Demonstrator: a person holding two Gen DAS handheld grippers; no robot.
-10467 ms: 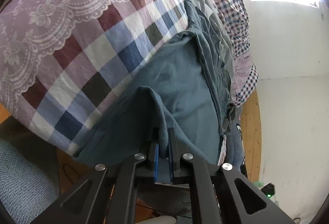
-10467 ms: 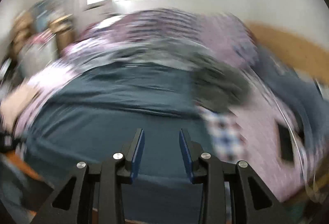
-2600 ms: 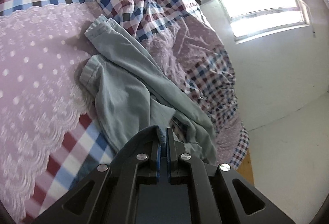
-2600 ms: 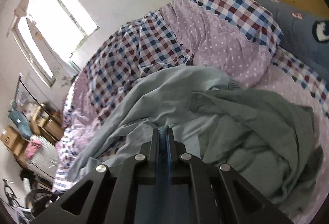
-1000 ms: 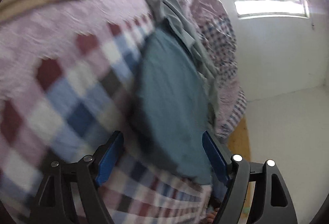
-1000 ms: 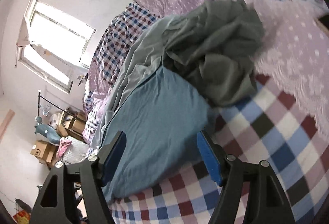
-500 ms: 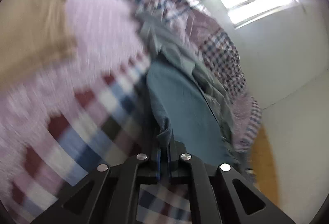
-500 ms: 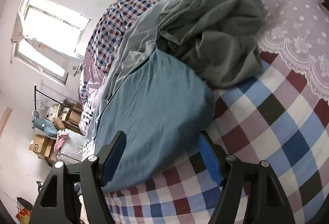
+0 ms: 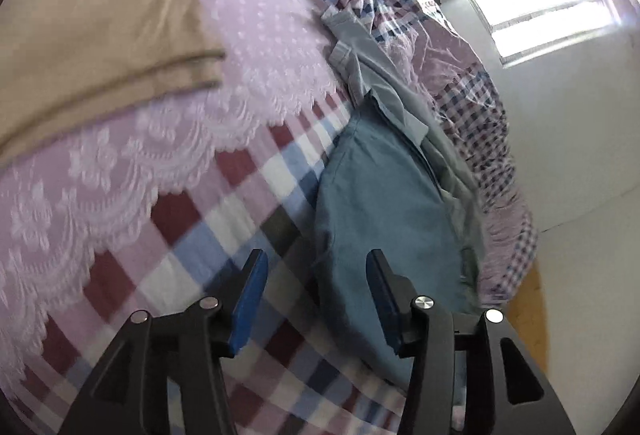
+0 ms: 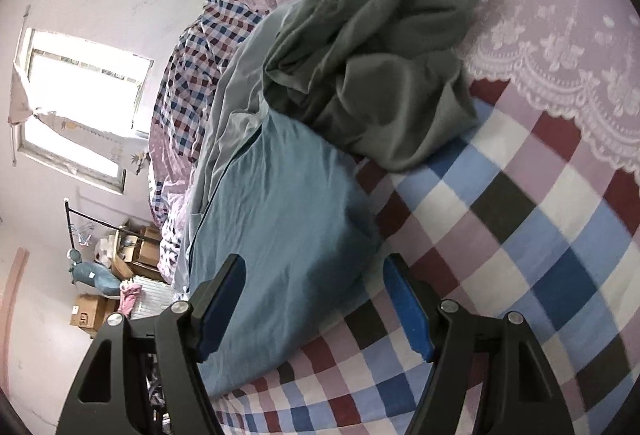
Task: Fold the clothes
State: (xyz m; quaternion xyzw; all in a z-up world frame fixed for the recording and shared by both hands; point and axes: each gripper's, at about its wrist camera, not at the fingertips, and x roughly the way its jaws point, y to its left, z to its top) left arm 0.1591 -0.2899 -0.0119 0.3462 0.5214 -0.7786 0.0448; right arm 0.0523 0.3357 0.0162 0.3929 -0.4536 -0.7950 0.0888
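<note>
Blue garment (image 10: 280,235) lies folded flat on checked bedsheet (image 10: 520,235) | left gripper (image 9: 314,299), right gripper (image 10: 314,301) wide open, empty | grey crumpled garment (image 10: 372,75) likely next.

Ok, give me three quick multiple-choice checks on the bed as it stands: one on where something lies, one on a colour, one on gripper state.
1. Where does the crumpled grey-green garment lie relative to the folded blue garment?
A. Against its far end, overlapping that edge
B. On the floor
C. Under the tan cloth

2. What colour is the folded garment nearest the grippers?
A. Tan
B. Blue
C. White

3. How do the two grippers stand?
A. Both shut on cloth
B. Left shut, right open
C. Both open, holding nothing

Answers:
1 A: the crumpled grey-green garment sits heaped at the far end of the folded blue garment.
2 B: it reads blue in both views.
3 C: the left gripper and right gripper show jaws spread with nothing between them.
</note>
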